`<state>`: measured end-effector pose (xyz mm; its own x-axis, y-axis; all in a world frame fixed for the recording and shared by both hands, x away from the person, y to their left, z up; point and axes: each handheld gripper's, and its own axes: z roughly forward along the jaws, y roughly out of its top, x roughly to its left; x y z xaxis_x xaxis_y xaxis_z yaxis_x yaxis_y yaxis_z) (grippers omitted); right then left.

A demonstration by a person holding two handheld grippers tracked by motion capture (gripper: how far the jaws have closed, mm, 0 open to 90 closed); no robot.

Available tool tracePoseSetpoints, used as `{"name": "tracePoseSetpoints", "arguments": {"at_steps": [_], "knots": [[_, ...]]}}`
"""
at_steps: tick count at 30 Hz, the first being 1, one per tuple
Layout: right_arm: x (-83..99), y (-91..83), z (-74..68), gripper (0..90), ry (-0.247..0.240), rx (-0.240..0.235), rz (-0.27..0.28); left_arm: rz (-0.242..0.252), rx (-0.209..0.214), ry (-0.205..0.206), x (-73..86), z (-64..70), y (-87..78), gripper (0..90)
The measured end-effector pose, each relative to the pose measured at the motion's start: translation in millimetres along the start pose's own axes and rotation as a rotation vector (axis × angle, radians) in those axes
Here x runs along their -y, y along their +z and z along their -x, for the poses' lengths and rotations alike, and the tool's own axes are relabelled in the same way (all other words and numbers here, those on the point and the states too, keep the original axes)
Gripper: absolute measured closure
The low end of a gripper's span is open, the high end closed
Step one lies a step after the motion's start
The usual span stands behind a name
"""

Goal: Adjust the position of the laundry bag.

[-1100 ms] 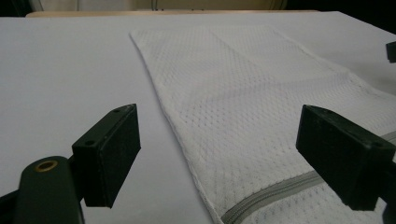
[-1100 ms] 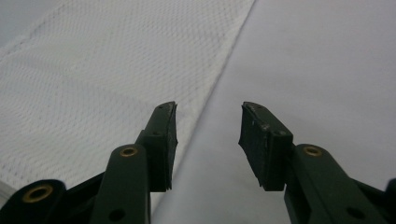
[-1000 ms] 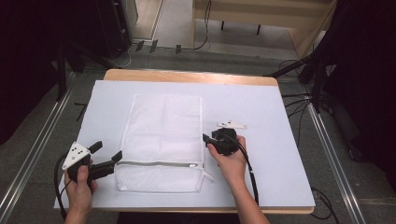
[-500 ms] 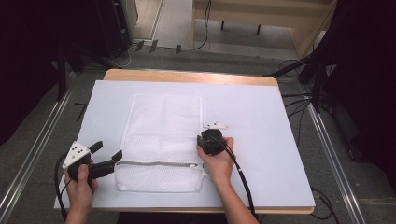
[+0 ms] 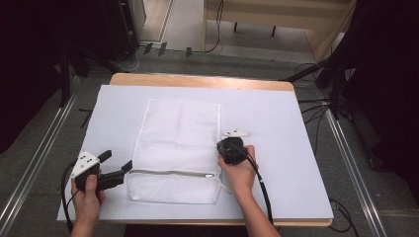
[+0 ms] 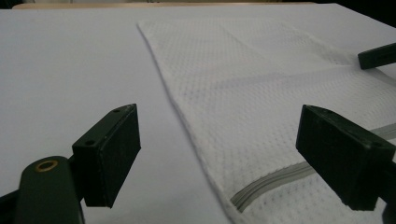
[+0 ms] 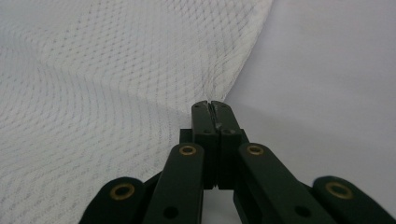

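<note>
In its own view the right claw is clenched on the edge of the white mesh bag — a pinch the high view hides under the hand. The left claw gapes wide, straddling the bag's left edge near the grey zipper. The bag lies flat on the white counter.

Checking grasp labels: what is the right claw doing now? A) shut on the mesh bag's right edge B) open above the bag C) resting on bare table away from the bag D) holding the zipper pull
A: in the right gripper view the right claw has its jaws pressed together with the edge of the white mesh bag pinched between them; the high view puts it at the bag's right edge.
</note>
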<state>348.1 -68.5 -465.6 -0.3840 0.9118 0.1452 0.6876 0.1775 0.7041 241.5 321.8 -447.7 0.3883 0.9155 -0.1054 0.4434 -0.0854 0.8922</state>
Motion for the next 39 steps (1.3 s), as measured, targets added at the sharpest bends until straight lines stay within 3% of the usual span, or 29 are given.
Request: {"name": "tracePoseSetpoints", "arguments": {"at_steps": [3,5,7,10,13,18,22,23,25,29,30,35,37,39], "knots": [[-0.2,-8.4,16.5,90.0,-0.009,0.029,-0.004,-0.005,0.006,-0.001,0.0,0.4,0.4,14.2],[-0.4,-9.7,19.9,90.0,-0.012,0.032,-0.009,-0.007,0.006,0.001,0.0,0.9,0.6,14.2],[-1.6,-14.7,34.1,90.0,-0.016,0.048,-0.016,-0.007,0.008,0.001,0.1,1.5,1.2,14.2],[-2.7,-16.7,41.7,90.0,-0.021,0.054,-0.020,-0.009,0.011,0.001,0.4,2.6,2.4,14.2],[-5.1,-15.5,53.8,90.0,-0.042,0.092,-0.008,-0.016,0.013,0.006,0.5,4.1,3.4,14.2],[-5.2,-10.7,60.9,90.0,-0.041,0.084,0.004,-0.023,0.018,0.013,1.0,5.3,4.2,14.2],[-3.0,-14.3,63.1,72.7,-0.034,0.069,0.031,-0.025,0.017,0.009,1.6,4.9,4.0,14.2],[-0.3,-22.0,65.1,62.7,-0.024,0.077,0.066,-0.024,0.019,0.008,1.8,4.9,3.9,14.2],[1.6,-25.6,65.7,60.6,-0.025,0.084,0.079,-0.024,0.019,0.009,1.9,5.3,3.8,14.2],[27.5,-53.1,74.5,54.9,-0.043,0.042,0.137,-0.028,0.022,0.011,2.1,6.8,5.0,14.2],[27.5,-53.1,74.5,54.9,-0.043,0.042,0.137,-0.029,0.022,0.011,2.0,7.3,5.3,14.2],[65.9,-79.1,83.1,57.5,0.009,-0.030,0.164,-0.035,0.032,0.025,2.2,12.4,6.9,14.2],[81.0,-86.1,83.2,57.9,0.007,-0.042,0.166,-0.037,0.039,0.023,2.2,14.8,7.4,14.2],[102.3,-93.7,82.0,59.1,0.056,-0.071,0.159,-0.037,0.049,0.020,1.6,17.7,8.0,14.2]]}}
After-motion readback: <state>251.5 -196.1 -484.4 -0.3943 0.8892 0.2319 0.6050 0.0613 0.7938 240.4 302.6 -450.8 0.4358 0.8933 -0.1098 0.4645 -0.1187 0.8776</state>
